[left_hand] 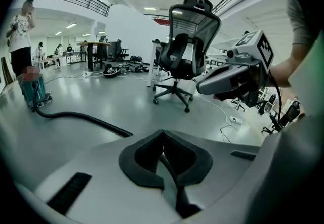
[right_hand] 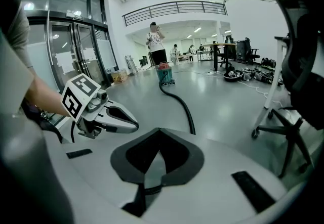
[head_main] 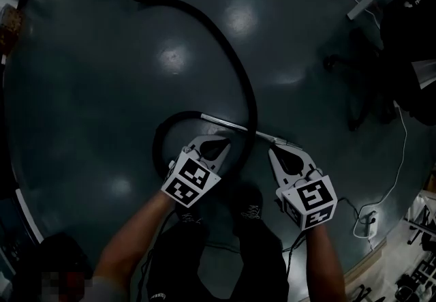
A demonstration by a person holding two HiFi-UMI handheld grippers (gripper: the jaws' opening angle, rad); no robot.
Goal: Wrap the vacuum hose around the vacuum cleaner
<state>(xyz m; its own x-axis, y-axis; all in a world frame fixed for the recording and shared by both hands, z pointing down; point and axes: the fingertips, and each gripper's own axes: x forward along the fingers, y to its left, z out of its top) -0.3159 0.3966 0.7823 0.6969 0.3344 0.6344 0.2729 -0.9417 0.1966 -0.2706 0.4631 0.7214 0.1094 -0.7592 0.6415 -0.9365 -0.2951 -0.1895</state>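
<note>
Holding left hand-held gripper (head_main: 223,143) and right hand-held gripper (head_main: 276,153) shut and empty over long black ribbed vacuum hose (head_main: 232,55) looping across grey floor (head_main: 102,96), well apart from teal canister vacuum cleaner (right_hand: 164,74); probably best opening jaws first, then clamping near silver wand (head_main: 231,125).

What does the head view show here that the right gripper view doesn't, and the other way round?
Only the head view: the metal wand lying on the floor in front of the person's shoes. Only the right gripper view: the glass doors and the balcony railing. Both: the black vacuum hose curving across the floor, and the left gripper, shut.
</note>
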